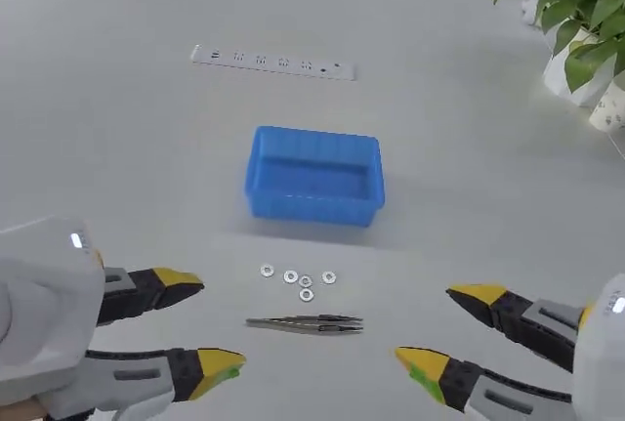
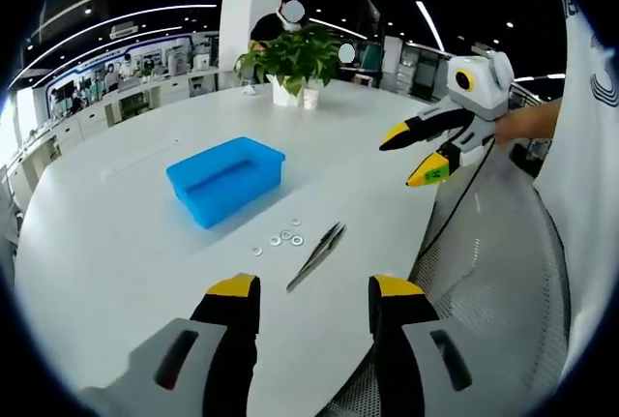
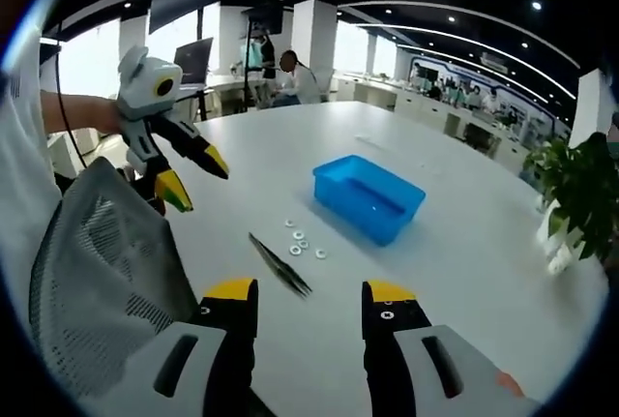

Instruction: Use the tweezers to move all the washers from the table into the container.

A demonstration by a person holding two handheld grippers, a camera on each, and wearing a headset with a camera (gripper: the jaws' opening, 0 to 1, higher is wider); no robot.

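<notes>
Here, the left tongs (image 1: 220,323) hang open over the near edge of the tabletop (image 1: 117,167), gripping nothing. The right tongs (image 1: 424,323) face them, likewise open and empty. Between the two pairs of tips the tweezers (image 1: 305,322) lie flat on the tabletop, slim and silver, arms close together. Just beyond them, not touching, sit the washers (image 1: 298,279), five small bright rings in a loose cluster. Farther out stands the bin (image 1: 312,208), blue, rectangular and open-topped. Past it lies a white power strip (image 1: 273,62), and a potted plant (image 1: 576,1) stands at the far right. The tabletop is pale grey, matte and wide. The gripper views show a large hall with white columns, ceiling spotlights and people at distant desks.
</notes>
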